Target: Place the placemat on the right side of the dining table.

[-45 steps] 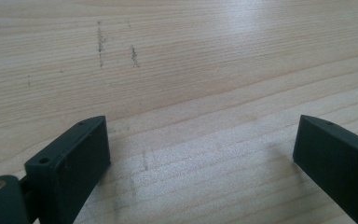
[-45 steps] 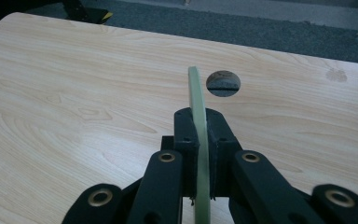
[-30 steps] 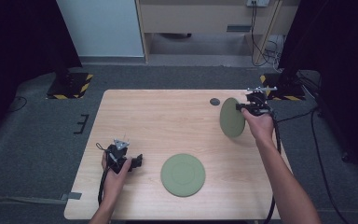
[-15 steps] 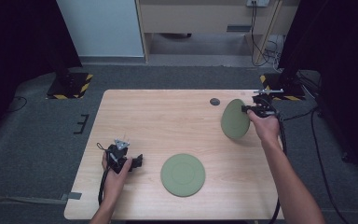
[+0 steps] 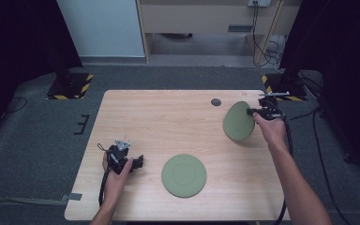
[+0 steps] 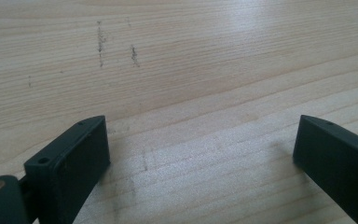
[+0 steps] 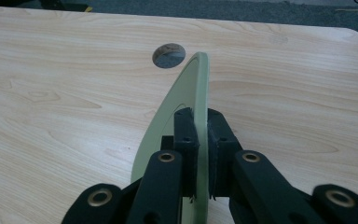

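Since a second ago the right gripper (image 5: 253, 112) has carried its green plate (image 5: 238, 121) a little nearer along the table's right side, and the plate now stands tilted on edge above the wood, its face turned toward the table's middle. Both jaws are clamped on the plate's rim; in the right gripper view the right gripper (image 7: 202, 154) pinches the rim from either side, with the plate (image 7: 186, 88) rising edge-on toward a round hole (image 7: 168, 55) in the tabletop. From above, that hole (image 5: 216, 102) lies just left of the raised plate, near the far edge.

A second plate (image 5: 183, 175) lies flat on the table (image 5: 168, 122) toward the near edge, around the middle, well apart from the held one.

At the near left, the left gripper (image 5: 138, 162) has stayed low over the wood, pointing toward the flat plate. Its jaws stand wide apart with nothing between them; the left gripper view has the left gripper (image 6: 200, 149) over bare wood grain (image 6: 177, 70) with a few dark scuffs.
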Demonstrator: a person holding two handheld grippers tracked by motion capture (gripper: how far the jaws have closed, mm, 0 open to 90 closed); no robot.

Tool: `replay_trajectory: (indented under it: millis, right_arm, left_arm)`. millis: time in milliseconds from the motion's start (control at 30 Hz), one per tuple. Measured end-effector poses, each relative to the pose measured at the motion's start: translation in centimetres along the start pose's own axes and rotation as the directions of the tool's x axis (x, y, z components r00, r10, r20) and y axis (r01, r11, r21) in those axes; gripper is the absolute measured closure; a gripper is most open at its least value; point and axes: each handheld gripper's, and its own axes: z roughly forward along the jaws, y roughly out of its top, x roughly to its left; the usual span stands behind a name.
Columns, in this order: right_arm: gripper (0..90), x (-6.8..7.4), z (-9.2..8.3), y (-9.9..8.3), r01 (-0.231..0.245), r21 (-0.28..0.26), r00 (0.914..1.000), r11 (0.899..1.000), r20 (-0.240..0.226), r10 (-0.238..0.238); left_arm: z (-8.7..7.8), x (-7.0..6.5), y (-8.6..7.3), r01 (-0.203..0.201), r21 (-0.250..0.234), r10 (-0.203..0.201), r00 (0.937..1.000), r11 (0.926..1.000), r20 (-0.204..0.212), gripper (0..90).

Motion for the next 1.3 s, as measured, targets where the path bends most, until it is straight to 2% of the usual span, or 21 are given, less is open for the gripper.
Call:
replay_trajectory:
  millis: [700,1300]
  right_arm:
    - [84.6,-3.5,0.7,-2.8,-0.049,0.037,0.9988,0.998,0.012,0.048]
    - [83.7,-5.2,1.6,-4.6,-0.076,0.055,0.997,0.996,0.014,0.076]
  left_arm:
    - [0.0,-0.1,0.0,-0.001,0.003,0.001,1.0,1.0,-0.004,2.7]
    - [0.1,-0.1,0.0,-0.001,0.002,0.001,1.0,1.0,-0.004,2.5]
